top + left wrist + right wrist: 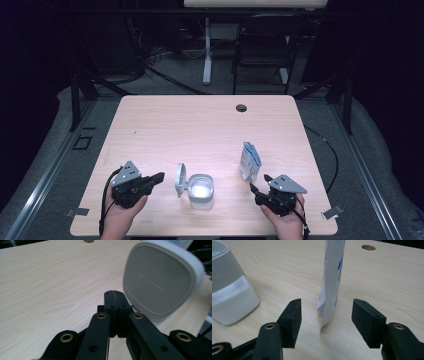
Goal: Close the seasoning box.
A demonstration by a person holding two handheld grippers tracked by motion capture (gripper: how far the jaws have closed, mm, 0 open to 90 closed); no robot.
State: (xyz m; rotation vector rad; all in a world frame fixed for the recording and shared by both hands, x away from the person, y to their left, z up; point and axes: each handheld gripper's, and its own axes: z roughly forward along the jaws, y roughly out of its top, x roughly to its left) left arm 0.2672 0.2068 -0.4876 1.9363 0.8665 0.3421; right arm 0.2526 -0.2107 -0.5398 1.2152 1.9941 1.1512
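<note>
Dark room; grey carpet floor (380, 150); black chair (264, 45), white desk leg (207, 50) behind light wooden table (200, 125).

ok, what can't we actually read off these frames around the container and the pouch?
- Container contents: high view, glare whitens the inside; right gripper view, cut off by the left edge.
- Lid lettering: left gripper view, embossed but blurred.
- Pouch print: right gripper view, seen edge-on and cut off at the top; high view, too small.
- Pouch base behind the right hand-held gripper: high view, partly covered.

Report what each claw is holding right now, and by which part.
Nothing is held. The left claw is shut on nothing, beside the hinged lid of the white plastic container. The right claw is open, its pads clear of the upright white-and-blue pouch.
</note>
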